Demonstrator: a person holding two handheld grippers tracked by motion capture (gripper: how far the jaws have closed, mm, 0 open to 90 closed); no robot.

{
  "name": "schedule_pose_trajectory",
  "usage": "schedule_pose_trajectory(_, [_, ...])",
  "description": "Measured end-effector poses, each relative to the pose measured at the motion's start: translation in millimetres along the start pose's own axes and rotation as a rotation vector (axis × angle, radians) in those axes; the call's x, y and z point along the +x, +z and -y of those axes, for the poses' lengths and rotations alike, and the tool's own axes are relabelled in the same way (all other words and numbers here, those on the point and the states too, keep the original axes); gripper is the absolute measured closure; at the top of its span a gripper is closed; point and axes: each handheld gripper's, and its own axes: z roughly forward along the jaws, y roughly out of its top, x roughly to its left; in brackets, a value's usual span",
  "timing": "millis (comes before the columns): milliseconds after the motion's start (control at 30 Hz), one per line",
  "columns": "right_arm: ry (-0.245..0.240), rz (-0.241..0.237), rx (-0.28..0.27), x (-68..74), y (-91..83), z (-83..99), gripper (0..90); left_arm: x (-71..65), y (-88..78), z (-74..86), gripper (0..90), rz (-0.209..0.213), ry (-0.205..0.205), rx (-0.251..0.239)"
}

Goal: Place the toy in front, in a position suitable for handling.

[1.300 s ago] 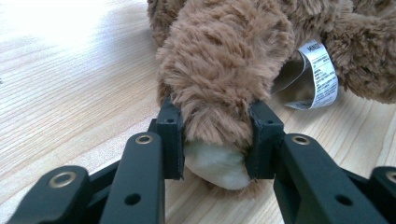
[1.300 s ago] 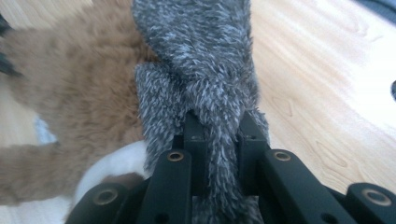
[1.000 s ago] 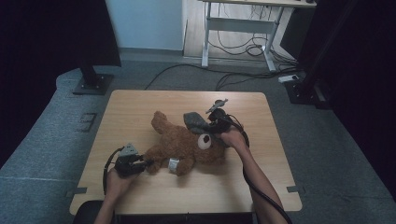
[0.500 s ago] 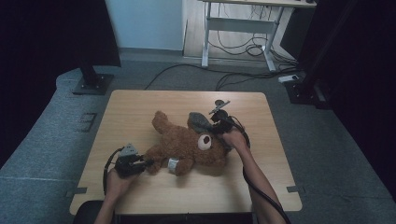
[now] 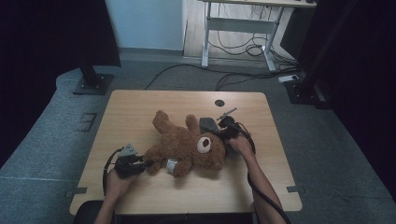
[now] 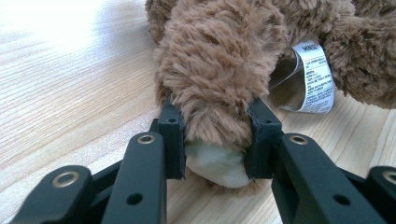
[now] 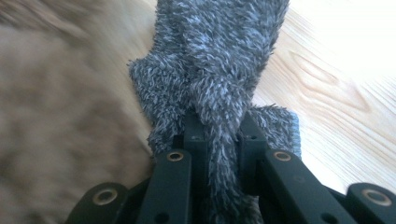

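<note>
Each black tool has flat jaws, brass-ringed rivets and a trailing black cable.

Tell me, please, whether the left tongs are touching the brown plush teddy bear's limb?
Touching. In the left gripper view, the left tongs pinch the brown plush teddy bear's limb, both black pads pressed into the fur on either side.

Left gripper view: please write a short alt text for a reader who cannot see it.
The left gripper is shut on a brown teddy bear's furry limb, whose cream-coloured end sticks out between the black jaws. A white printed label hangs beside it above the light wooden table.
</note>
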Motion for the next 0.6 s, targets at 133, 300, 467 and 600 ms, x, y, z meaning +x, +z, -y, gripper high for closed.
schedule_pose_trajectory(133, [0.027,0.047,-0.004,-8.0,-6.9,7.0,78.0,-0.1,0.0,-0.2,64.3,0.000,0.000,0.000])
schedule_pose_trajectory(300, [0.036,0.053,-0.069,-9.2,-36.5,3.5,78.0,-1.4,-0.2,-1.3,64.1,0.000,0.004,-0.001])
schedule_pose_trajectory(467, [0.007,0.070,-0.130,-2.8,-74.4,-7.2,78.0,-4.5,-0.3,-1.8,64.2,0.000,0.015,0.001])
schedule_pose_trajectory(600, [-0.013,0.072,-0.171,6.8,-101.1,-13.4,77.9,-8.9,1.0,-2.4,64.1,0.011,0.029,0.003])
